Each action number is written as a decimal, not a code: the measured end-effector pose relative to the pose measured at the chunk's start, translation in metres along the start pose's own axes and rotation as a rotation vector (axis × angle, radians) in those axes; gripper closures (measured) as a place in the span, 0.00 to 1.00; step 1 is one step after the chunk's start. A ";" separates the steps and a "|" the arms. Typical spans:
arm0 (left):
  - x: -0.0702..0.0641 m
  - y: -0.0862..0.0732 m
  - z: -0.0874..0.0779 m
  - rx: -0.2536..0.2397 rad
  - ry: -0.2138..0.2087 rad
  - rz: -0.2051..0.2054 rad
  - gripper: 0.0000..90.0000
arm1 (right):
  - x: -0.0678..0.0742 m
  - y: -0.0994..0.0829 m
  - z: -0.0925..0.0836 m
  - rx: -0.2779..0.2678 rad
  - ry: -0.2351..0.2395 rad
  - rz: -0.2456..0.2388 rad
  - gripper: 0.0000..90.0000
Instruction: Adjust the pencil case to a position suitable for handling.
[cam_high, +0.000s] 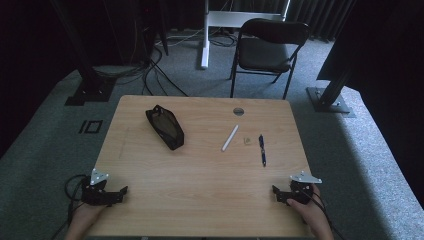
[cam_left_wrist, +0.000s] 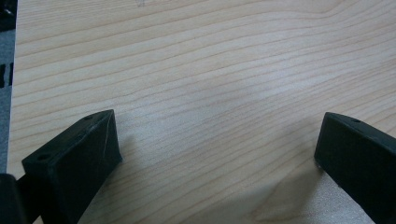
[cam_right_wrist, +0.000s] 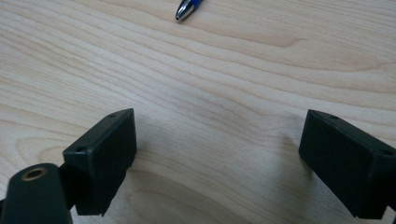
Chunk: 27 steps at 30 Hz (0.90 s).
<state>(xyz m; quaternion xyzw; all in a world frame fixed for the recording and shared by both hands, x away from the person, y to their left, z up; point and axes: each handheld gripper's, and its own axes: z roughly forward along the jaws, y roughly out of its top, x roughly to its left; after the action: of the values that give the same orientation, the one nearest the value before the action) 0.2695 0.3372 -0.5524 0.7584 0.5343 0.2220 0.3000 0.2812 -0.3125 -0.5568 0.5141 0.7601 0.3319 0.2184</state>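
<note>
On the wooden table (cam_high: 200, 170) in the high view, a shut black pouch (cam_high: 165, 127) hides its contents; a small object (cam_high: 245, 140) between the white pen (cam_high: 230, 137) and blue pen (cam_high: 262, 149) is unclear. The left gripper (cam_high: 120, 192) and right gripper (cam_high: 276, 191) rest at the near corners. In the left gripper view, jaws gape wide, empty. In the right gripper view, jaws gape wide, the blue pen's tip cut off beyond.

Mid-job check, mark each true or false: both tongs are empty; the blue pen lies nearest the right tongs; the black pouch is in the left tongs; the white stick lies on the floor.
1. Both the left tongs and right tongs are empty: true, jaws apart over bare table.
2. The blue pen lies nearest the right tongs: true.
3. The black pouch is in the left tongs: false, it lies untouched farther back.
4. The white stick lies on the floor: false, it lies on the table.
</note>
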 end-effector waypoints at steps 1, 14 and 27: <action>0.000 0.000 0.000 0.000 0.000 0.000 0.00 | 0.000 0.000 0.000 0.000 0.000 0.000 0.12; 0.000 0.000 0.000 0.000 0.000 0.000 0.00 | -0.001 0.001 0.001 -0.009 -0.001 0.005 0.14; -0.001 0.000 0.000 -0.001 -0.004 0.002 0.00 | 0.004 0.007 0.003 -0.009 -0.016 0.006 0.14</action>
<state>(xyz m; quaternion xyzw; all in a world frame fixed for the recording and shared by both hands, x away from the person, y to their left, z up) 0.2693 0.3367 -0.5524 0.7593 0.5328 0.2211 0.3010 0.2860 -0.3064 -0.5538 0.5179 0.7555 0.3317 0.2258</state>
